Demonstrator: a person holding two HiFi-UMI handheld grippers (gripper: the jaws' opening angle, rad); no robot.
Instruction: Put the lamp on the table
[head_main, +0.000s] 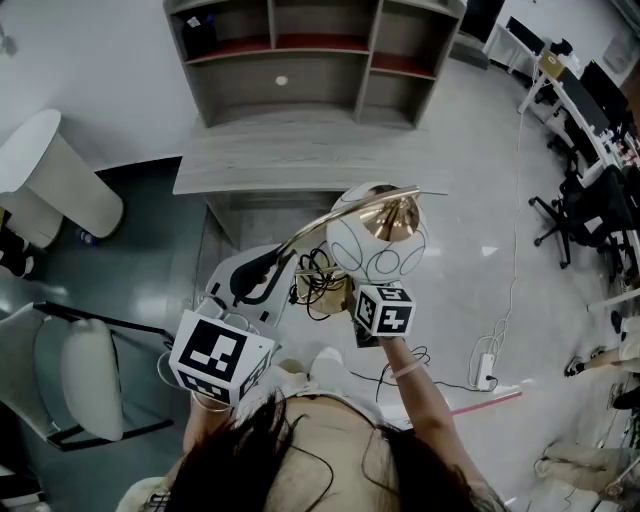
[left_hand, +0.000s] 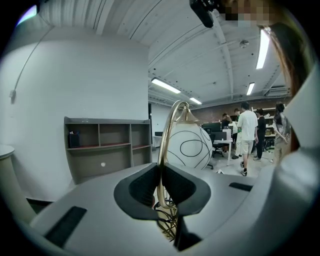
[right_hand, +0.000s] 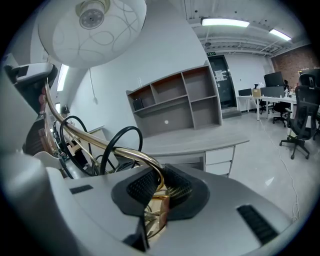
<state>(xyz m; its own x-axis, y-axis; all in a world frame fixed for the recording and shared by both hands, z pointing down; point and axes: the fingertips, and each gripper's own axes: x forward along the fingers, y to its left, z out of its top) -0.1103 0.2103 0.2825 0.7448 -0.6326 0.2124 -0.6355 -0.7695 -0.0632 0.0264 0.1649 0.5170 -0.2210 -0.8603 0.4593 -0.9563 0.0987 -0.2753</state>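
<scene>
The lamp has a white globe shade (head_main: 375, 238) with thin black lines, a curved gold arm (head_main: 310, 228) and a coiled black cord (head_main: 320, 275). It hangs in the air in front of the grey table (head_main: 300, 160). My left gripper (left_hand: 161, 186) is shut on the gold arm (left_hand: 164, 150), with the globe (left_hand: 188, 147) beyond it. My right gripper (right_hand: 156, 186) is shut on the gold frame near the lamp's base, the arm (right_hand: 100, 142) curving off left and the globe (right_hand: 92, 30) overhead. In the head view the left gripper (head_main: 262, 270) is left of the globe, the right gripper (head_main: 362, 312) below it.
A grey shelf unit (head_main: 310, 55) stands behind the table. A white round stand (head_main: 50, 185) and a chair (head_main: 85, 375) are at the left. A power strip (head_main: 485, 370) lies on the floor at the right; office chairs (head_main: 585, 215) and desks stand further right. People (left_hand: 247, 135) stand in the distance.
</scene>
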